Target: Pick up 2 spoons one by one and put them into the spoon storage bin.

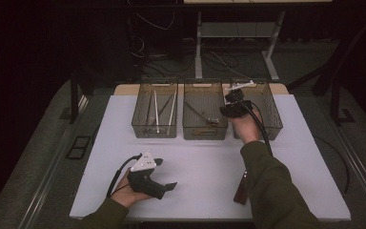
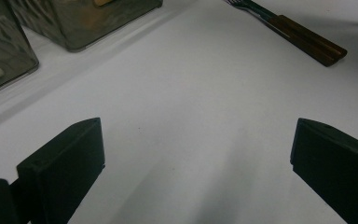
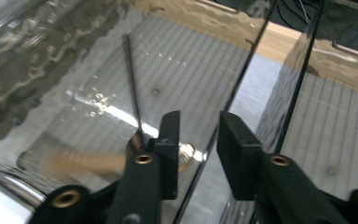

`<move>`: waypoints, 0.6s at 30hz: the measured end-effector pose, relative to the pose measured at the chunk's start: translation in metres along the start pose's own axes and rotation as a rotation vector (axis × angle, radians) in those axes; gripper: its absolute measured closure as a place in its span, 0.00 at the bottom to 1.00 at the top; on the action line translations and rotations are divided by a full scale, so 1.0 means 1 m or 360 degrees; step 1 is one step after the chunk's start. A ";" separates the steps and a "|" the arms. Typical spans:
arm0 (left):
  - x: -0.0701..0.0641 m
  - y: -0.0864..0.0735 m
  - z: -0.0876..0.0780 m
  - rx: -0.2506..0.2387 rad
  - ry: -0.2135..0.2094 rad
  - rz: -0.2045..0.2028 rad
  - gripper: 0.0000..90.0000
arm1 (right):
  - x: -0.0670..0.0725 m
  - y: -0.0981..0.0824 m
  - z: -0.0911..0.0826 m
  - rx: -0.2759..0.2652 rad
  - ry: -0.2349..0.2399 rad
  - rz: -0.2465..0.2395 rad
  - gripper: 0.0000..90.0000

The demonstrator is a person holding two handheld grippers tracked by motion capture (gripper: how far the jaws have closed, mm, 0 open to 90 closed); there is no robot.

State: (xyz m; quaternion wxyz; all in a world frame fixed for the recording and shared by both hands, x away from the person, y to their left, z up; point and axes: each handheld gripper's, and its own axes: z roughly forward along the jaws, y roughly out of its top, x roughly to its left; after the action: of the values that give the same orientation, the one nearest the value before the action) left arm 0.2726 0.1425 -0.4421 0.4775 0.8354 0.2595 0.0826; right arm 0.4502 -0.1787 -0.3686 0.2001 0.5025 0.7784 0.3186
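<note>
The right claw [image 1: 230,99], its jaws parted by a narrow gap with nothing between them, is held at the upper centre of the high view over the wall shared by the middle bin [image 1: 205,110] and right bin [image 1: 261,108]. A thin dark utensil [image 3: 133,91] lies in the middle bin (its handle is blurred). The left claw [image 1: 166,173] is spread wide at lower left over the white desk [image 1: 205,167]. White sticks [image 1: 157,112] are seen in the left bin [image 1: 155,110]. A wooden-handled fork [image 2: 298,32] lies on the desk at lower right.

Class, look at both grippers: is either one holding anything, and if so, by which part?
Neither holds anything. The left gripper rests on the table, jaws wide apart over bare surface. The right gripper, over the bins, has an empty gap between its jaws.
</note>
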 end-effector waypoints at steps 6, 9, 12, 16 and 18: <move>0.001 0.000 -0.001 0.0014 -0.0001 0.0014 0.02 | -0.004 -0.001 -0.008 -0.0063 0.0111 0.0004 0.63; 0.000 0.000 -0.001 0.0002 0.0000 -0.0004 0.02 | -0.006 -0.004 -0.013 -0.0104 0.0179 0.0010 0.55; 0.001 0.000 -0.001 0.0001 -0.0002 -0.0002 0.02 | -0.007 -0.008 -0.020 -0.0152 0.0250 -0.0009 0.50; 0.001 0.000 -0.001 0.0000 0.0001 -0.0002 0.02 | -0.009 -0.015 -0.031 -0.0201 0.0315 -0.0044 0.49; 0.001 0.000 -0.001 0.0001 0.0003 -0.0004 0.02 | -0.011 -0.020 -0.037 -0.0224 0.0339 -0.0057 0.49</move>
State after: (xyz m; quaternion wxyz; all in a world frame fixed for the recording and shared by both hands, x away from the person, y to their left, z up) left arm 0.2729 0.1436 -0.4419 0.4772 0.8351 0.2609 0.0826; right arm 0.4187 -0.2051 -0.3563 0.1566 0.4366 0.7798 0.4204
